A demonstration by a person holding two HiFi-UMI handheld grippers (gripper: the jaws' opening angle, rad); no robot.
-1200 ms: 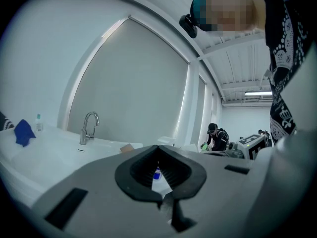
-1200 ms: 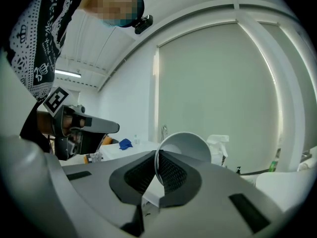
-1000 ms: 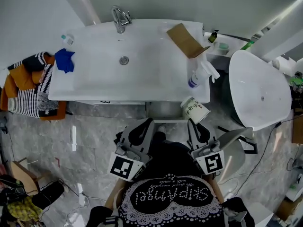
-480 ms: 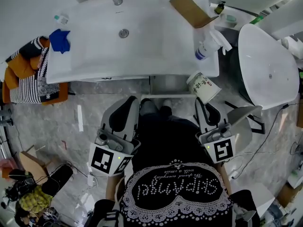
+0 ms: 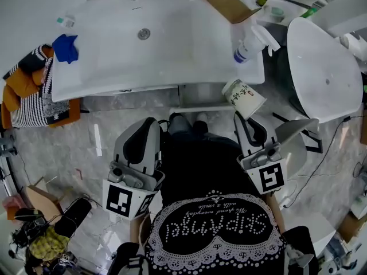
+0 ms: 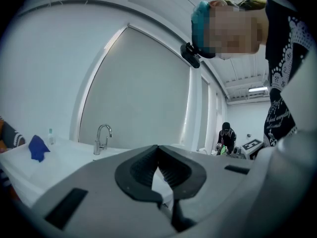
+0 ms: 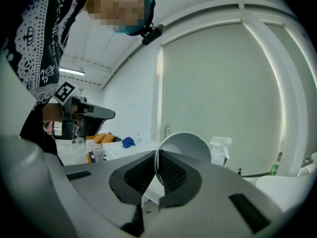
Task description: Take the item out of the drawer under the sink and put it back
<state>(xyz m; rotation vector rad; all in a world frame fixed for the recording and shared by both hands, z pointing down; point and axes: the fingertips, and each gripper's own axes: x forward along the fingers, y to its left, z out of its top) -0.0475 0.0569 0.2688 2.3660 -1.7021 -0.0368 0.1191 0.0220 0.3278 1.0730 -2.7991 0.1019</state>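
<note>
pinching a tilted white paper cup [image 5: 243, 98], dark lettering

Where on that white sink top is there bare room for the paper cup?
The widest bare patch is the sink top between the blue cloth and the spray bottle, all round the drain. The right end is crowded: the cardboard box and spray bottle stand there, nearest the paper cup in the right gripper.

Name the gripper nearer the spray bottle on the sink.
Right. The right gripper, holding the paper cup, is just below the spray bottle in the head view; the left gripper is farther down-left.
</note>
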